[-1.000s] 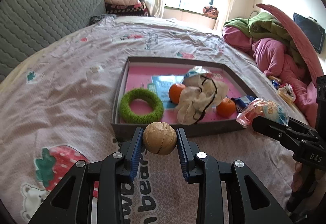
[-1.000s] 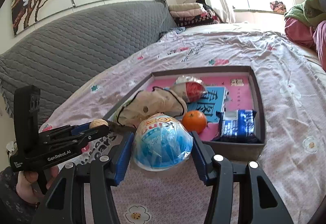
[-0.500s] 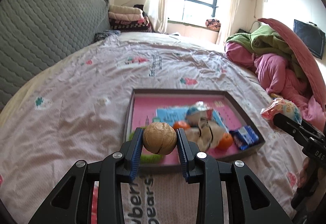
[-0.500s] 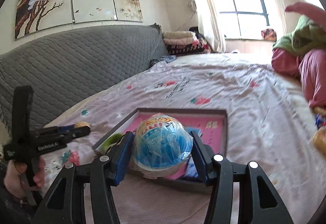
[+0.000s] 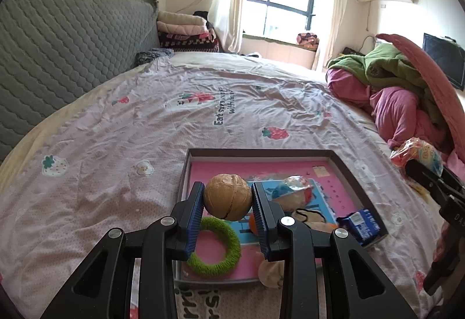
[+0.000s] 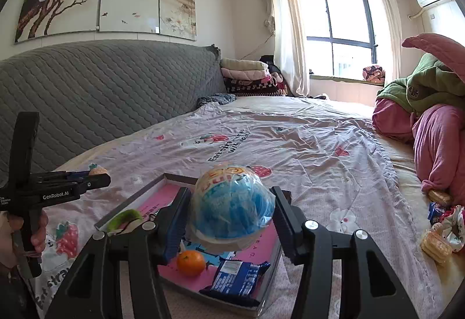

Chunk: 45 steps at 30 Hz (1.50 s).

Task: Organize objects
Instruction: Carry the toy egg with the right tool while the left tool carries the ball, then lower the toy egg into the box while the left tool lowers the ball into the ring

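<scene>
My left gripper is shut on a tan walnut, held in the air above the near left part of a shallow grey tray with a pink floor. My right gripper is shut on a wrapped blue and yellow ball-shaped toy above the same tray. In the tray lie a green fuzzy ring, an orange, a blue snack packet, a cream pouch with a black cord and another wrapped toy. Each gripper shows in the other's view: the right one, the left one.
The tray rests on a pink strawberry-print bedsheet. A grey quilted headboard runs along the left. A heap of pink and green bedding lies on the right. Loose snacks and a scrunchie lie on the bed to the right of the tray.
Both grippers have risen and tipped up, each still holding its object. The tray has dropped lower in both views, and more of the bed and room shows.
</scene>
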Tool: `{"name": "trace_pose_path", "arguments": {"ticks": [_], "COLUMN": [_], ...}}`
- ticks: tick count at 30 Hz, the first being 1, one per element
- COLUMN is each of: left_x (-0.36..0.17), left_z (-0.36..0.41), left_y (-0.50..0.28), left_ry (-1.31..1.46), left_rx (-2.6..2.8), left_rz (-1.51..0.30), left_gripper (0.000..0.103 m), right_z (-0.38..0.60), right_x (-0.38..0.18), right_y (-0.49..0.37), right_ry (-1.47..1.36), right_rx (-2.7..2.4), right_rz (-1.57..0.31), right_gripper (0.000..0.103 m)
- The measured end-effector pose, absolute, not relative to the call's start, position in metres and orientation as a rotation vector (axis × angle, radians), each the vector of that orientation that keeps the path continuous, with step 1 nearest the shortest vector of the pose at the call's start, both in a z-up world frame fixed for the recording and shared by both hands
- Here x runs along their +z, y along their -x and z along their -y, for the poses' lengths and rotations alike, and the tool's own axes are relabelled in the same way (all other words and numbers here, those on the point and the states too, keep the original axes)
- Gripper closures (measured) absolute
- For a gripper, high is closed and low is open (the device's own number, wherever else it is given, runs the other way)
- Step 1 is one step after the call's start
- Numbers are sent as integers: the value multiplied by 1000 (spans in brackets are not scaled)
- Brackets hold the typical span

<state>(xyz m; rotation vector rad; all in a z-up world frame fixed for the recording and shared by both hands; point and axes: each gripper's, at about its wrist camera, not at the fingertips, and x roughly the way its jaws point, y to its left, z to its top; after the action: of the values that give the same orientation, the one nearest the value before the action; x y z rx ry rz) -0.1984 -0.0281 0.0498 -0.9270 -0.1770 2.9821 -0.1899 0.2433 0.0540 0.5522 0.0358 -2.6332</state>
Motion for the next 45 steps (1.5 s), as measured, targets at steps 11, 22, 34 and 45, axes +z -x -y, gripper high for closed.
{"name": "trace_pose_path", "arguments": {"ticks": [11,22,34,45], "left_x": [15,-8,-16,-22], "left_z": [28,31,27,23], "left_y": [221,231,231,231], "left_ry": [1017,1079,1103,1119], "left_rx": [2961,2932,2922,2906], "left_rz": [168,174,153,152], "left_gripper": [70,70,70,70], "right_z": [-218,-203,-194,-197], "right_x": [16,-21,-32,-37], "right_y": [229,247,252,256], "right_ry": [-708,-883,-945,-1001], "right_rx": [-2601,-2523,-2516,-2511], "right_rz": [-111,-105,-160,-153], "right_gripper": [48,48,48,41]}}
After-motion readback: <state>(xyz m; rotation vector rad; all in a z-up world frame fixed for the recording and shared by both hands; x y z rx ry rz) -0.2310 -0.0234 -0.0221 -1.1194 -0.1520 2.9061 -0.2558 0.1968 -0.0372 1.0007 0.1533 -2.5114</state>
